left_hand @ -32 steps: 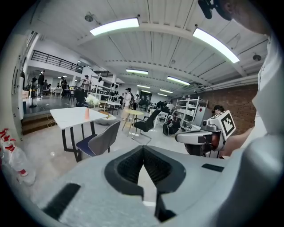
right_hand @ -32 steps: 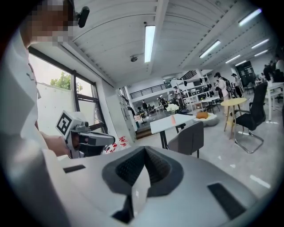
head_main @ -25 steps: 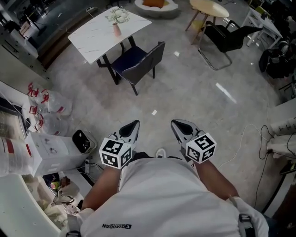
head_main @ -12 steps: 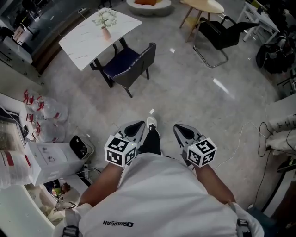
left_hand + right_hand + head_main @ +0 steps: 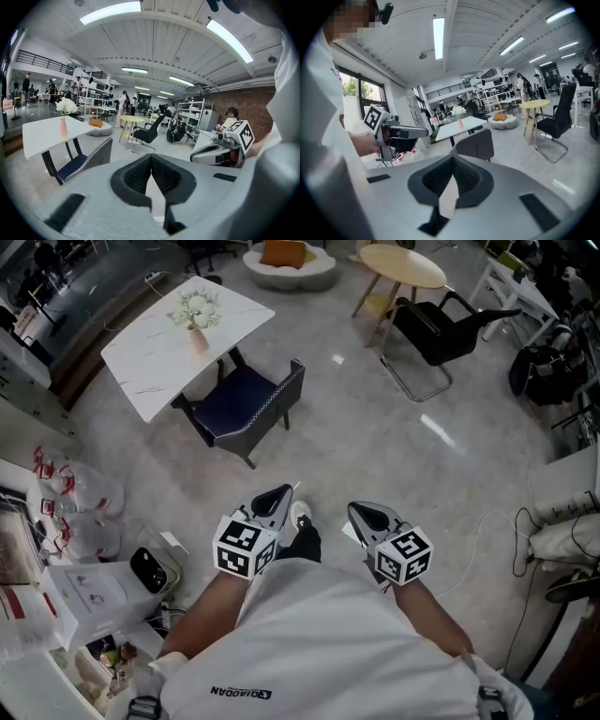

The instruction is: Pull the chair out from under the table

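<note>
The chair [image 5: 246, 401] has a dark blue seat and a grey back and stands at the white marble table [image 5: 159, 343], its seat partly under the top. A pink vase of white flowers [image 5: 195, 317] stands on the table. Both grippers hover over the floor in front of the person, well short of the chair. The left gripper [image 5: 277, 491] and the right gripper [image 5: 355, 510] are shut with nothing between them. In the left gripper view the chair [image 5: 89, 161] is left of the shut jaws [image 5: 151, 161]. In the right gripper view the chair [image 5: 477, 143] is just above the shut jaws [image 5: 452, 164].
A black office chair [image 5: 439, 326] and a round yellow table [image 5: 403, 265] stand at the back right, a floor cushion [image 5: 289, 261] behind. Plastic bags [image 5: 80, 498] and a white box [image 5: 89, 589] lie at the left. A cable [image 5: 487, 531] runs on the right floor.
The person has stepped forward, with one foot now showing between the grippers. Table and chair have shifted left and lower in the head view. Both grippers stay shut and empty.
</note>
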`<state>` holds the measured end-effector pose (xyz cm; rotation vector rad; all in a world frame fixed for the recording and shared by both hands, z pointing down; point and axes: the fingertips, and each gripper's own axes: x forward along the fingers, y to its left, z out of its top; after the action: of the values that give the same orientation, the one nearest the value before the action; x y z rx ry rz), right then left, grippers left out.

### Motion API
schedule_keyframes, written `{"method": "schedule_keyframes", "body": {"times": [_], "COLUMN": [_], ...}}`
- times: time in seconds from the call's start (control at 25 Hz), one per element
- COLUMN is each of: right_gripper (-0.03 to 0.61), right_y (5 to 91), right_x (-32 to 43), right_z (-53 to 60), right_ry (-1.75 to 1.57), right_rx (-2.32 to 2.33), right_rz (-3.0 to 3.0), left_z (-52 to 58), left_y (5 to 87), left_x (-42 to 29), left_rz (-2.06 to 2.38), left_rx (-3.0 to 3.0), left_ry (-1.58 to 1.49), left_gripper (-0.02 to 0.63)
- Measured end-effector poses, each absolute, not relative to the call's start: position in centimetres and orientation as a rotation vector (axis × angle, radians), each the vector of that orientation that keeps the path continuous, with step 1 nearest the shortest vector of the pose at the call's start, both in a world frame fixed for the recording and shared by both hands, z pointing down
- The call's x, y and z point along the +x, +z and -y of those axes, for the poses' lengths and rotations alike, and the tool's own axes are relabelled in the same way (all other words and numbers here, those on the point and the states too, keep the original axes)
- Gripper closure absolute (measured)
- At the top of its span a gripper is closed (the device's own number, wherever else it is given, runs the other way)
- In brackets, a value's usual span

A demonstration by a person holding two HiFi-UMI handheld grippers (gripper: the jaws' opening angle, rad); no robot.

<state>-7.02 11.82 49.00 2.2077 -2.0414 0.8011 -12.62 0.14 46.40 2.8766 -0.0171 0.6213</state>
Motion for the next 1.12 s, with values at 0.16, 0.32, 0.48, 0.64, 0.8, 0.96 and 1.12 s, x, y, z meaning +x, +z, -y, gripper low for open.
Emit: {"method": "schedule_keyframes", "body": {"times": [0.16, 0.32, 0.48, 0.64, 0.8, 0.96, 1.12], "right_gripper": [0.574, 0.574, 0.574, 0.574, 0.574, 0.574, 0.574], "right_y": [48.5, 47.9, 47.4, 47.5, 47.8, 48.1, 48.6], "right_x": [-2.8, 1.1, 4.5, 6.8, 8.0, 9.1, 10.8], "right_z": [-5.8, -0.1, 5.1, 8.9, 11.6, 13.7, 15.8], "right_ry": [0.793, 0.768, 0.745, 0.74, 0.754, 0.76, 0.754], "right_rx": [2.146, 2.071, 2.014, 1.968, 1.916, 1.852, 1.775], "right_rz": [2.065, 2.087, 2.113, 2.141, 2.175, 2.203, 2.233], "left_z": [5.3, 11.2, 16.6, 19.9, 22.0, 23.6, 24.9], "left_y": [46.2, 45.5, 44.8, 45.0, 45.6, 46.4, 46.8], "left_x": [-9.0, -5.3, -2.1, -0.6, -0.6, -0.8, -0.7], "left_rz": [0.067, 0.126, 0.188, 0.246, 0.315, 0.389, 0.479], "left_rx": [2.889, 2.892, 2.891, 2.885, 2.86, 2.827, 2.795], "left_ry": [0.63, 0.609, 0.574, 0.566, 0.591, 0.609, 0.597], "left_gripper": [0.606, 0.606, 0.606, 0.606, 0.606, 0.606, 0.606]}}
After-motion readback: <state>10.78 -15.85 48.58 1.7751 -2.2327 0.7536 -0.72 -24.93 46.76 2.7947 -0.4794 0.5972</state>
